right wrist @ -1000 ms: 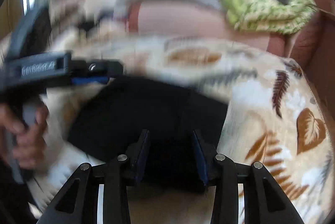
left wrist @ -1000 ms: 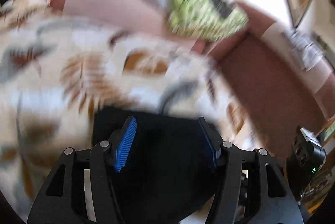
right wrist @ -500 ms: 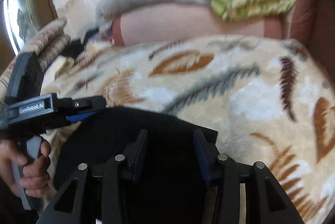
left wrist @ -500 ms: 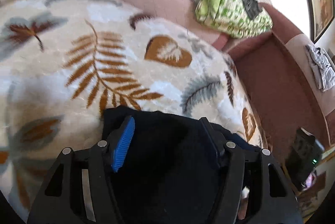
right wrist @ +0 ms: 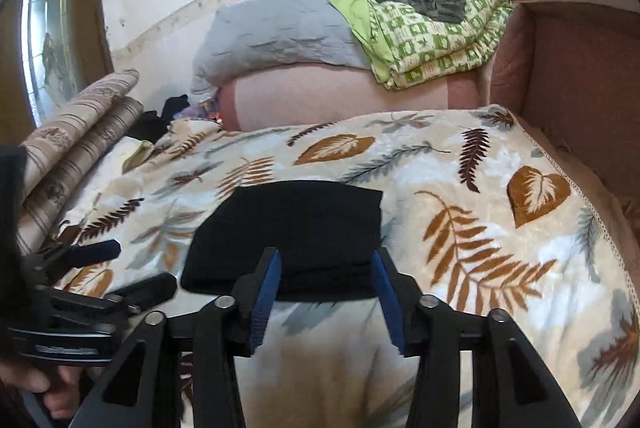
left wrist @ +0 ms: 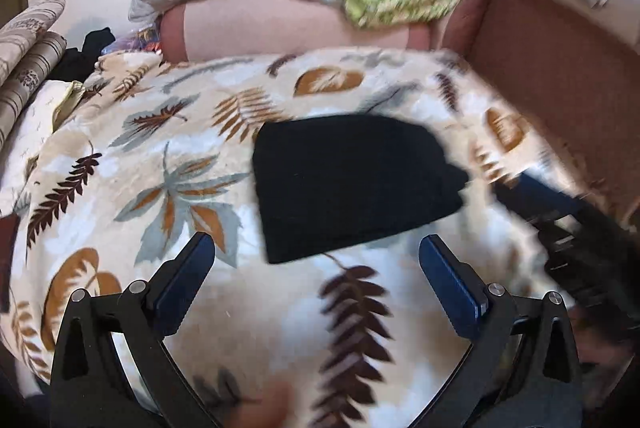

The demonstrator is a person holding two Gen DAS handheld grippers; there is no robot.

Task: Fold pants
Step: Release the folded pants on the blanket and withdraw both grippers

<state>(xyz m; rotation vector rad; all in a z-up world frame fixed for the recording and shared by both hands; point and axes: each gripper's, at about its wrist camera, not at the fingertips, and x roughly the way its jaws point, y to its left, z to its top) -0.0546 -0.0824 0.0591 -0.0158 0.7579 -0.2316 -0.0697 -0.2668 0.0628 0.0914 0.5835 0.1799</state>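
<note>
Both tongs have drawn back off the black pants [right wrist: 288, 232], which half a second ago lay between their fingers. At the left, the left tongs [left wrist: 316, 268] are opening, spread wide, nothing between them, clear of the fabric. In the middle the pants lie folded in a compact stack on the leaf-print blanket [right wrist: 480, 228] covering the bed. To the right, the right tongs [right wrist: 326, 294] are opening too, released, their fingertips beside the stack's near edge.
</note>
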